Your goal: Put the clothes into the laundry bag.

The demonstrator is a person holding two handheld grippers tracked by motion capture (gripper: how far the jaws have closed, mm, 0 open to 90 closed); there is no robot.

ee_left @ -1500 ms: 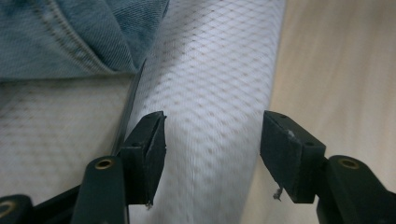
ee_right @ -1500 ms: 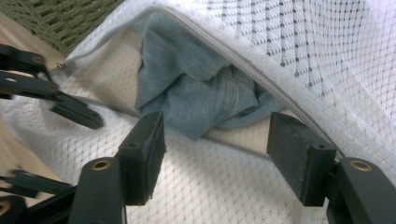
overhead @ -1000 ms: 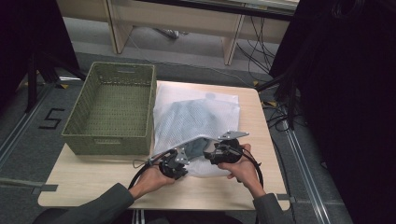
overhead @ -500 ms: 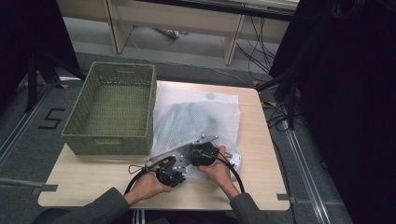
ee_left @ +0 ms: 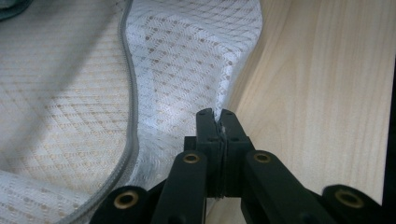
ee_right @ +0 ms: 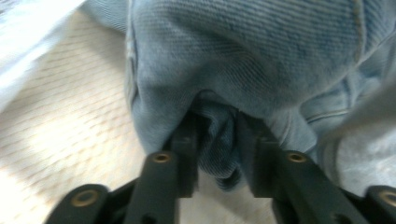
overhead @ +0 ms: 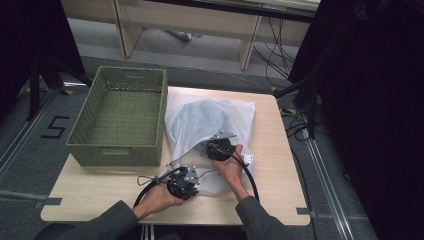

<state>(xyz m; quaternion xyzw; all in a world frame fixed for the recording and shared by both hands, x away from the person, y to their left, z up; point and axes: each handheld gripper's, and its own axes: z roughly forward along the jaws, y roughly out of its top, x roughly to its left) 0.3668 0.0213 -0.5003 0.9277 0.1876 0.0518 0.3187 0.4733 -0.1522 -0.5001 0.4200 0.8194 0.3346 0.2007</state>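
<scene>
A white mesh laundry bag (overhead: 200, 117) lies on the wooden table (overhead: 280, 190), with a blue denim garment (ee_right: 243, 51) inside it. My left gripper (overhead: 194, 173) (ee_left: 216, 116) is at the bag's near edge, shut on the mesh hem next to the grey zipper (ee_left: 130, 102). Farther in, my right gripper (overhead: 214, 141) (ee_right: 218, 123) reaches into the bag's mouth. Its jaws are pressed on a bunched fold of the denim. The mesh (ee_right: 60, 107) shows pale to the left of that fold.
A green woven basket (overhead: 134, 75) stands on the table's left half, touching the bag's left side. Cables trail from both grippers toward the near edge. Bare tabletop (ee_left: 317, 93) lies right of the bag, and dark curtains hang at the right.
My right gripper has moved left and then forward into the bag's opening, onto the denim. My left gripper has stayed at the bag's near edge, holding the hem.
</scene>
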